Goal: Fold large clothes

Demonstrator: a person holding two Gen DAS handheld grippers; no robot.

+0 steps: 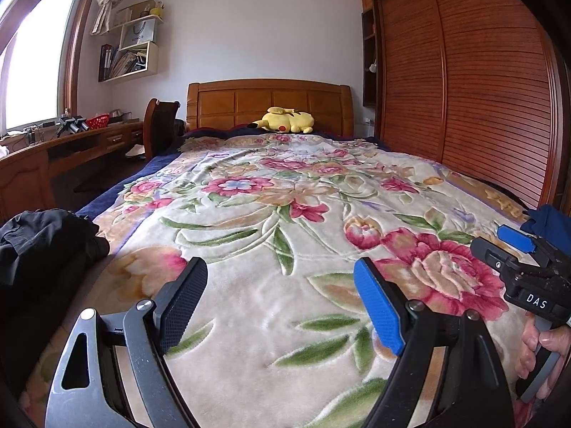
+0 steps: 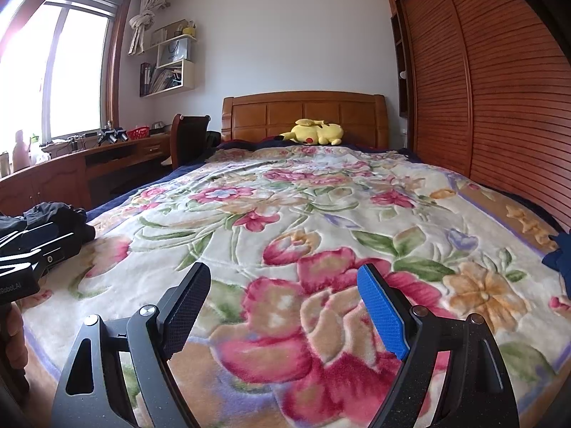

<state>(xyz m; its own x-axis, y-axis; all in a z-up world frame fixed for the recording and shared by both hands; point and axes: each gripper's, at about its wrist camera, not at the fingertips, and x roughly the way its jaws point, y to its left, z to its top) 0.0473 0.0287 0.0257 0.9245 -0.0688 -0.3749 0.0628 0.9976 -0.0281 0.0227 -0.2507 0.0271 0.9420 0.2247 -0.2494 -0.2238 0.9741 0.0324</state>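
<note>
1. You are holding the left gripper (image 1: 282, 281) above the near end of the bed, its jaws standing released with nothing between them; only the floral blanket (image 1: 271, 214) is showing through the gap.
2. You are holding the right gripper (image 2: 283, 287) likewise, jaws released and gripping nothing, over a large pink flower on the same blanket.
3. The dark garment (image 1: 43, 239) is lying in a crumpled heap at the left edge of the bed, near its foot. It is sitting apart from both grippers; neither one is touching it.
4. A second piece of blue cloth (image 2: 560, 253) is lying at the right edge of the bed, close to the wardrobe side. In the left wrist view it is showing just behind the right gripper; whether the two are touching cannot be told.
5. Your hand (image 1: 542, 346) is wrapping the grey handle of the right gripper at the lower right of the left wrist view.
6. The blanket is lying fairly flat across the mattress, with light wrinkles toward the far end.
7. A yellow plush toy (image 1: 285, 121) is resting at the head of the bed, against the wooden headboard (image 1: 267, 101).
8. A slatted wooden wardrobe (image 1: 464, 89) is running along the right side; a desk (image 1: 53, 146) and window (image 1: 35, 57) are standing on the left.
</note>
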